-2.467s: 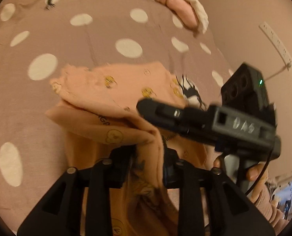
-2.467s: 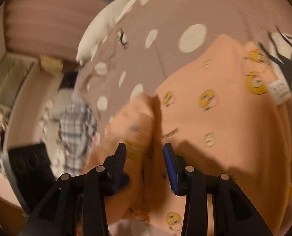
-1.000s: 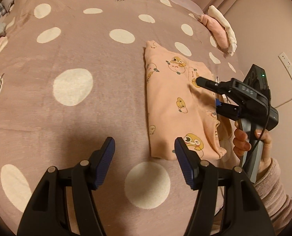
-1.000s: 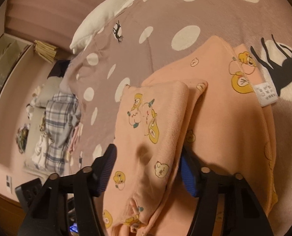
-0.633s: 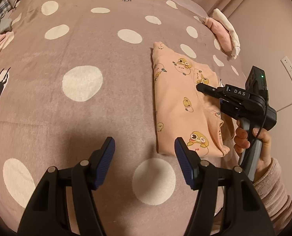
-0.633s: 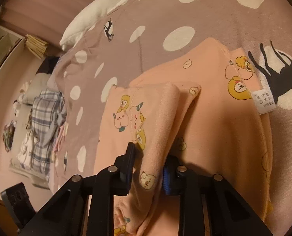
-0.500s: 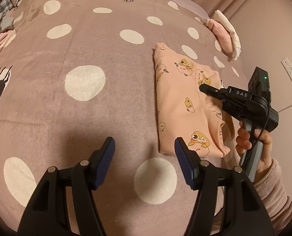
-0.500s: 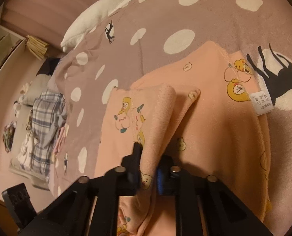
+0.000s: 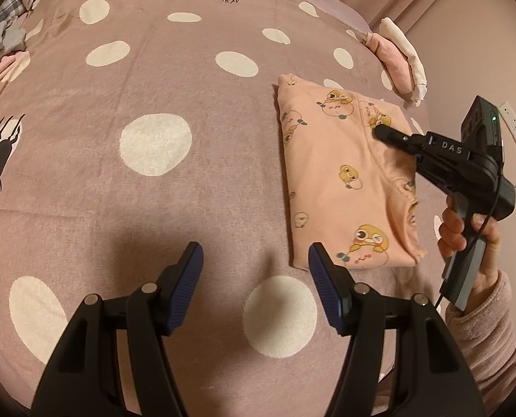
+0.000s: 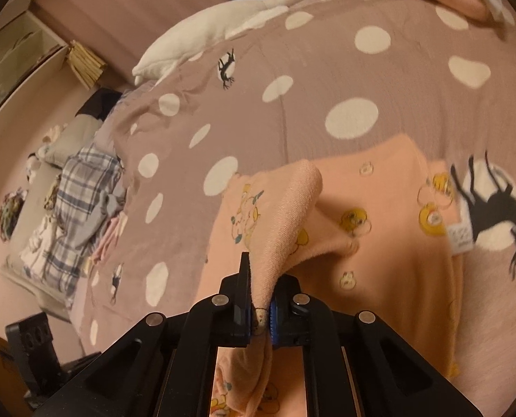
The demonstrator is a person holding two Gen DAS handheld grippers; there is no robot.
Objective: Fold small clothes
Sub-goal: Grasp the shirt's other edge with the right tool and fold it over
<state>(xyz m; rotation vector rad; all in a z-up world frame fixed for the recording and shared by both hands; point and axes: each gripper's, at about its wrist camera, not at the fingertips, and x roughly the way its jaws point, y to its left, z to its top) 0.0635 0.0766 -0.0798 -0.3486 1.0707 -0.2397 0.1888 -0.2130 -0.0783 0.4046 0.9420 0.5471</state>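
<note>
Black and blue, the left gripper [image 9: 254, 271] hangs spread over the bedspread [image 9: 126, 80] at lower left. Right of centre, the right gripper [image 10: 259, 307] has just closed, pinching the peach garment's [image 9: 331, 170] folded flap, ready for another fold.

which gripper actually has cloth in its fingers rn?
The right gripper, shut on the peach garment. The left gripper is open above bare bedspread.

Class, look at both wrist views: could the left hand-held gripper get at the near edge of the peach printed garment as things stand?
Probably yes. The left hand-held gripper is open over bare bedspread, and the garment's near edge lies clear beside it; the right hand-held gripper pinches a fold farther along.
</note>
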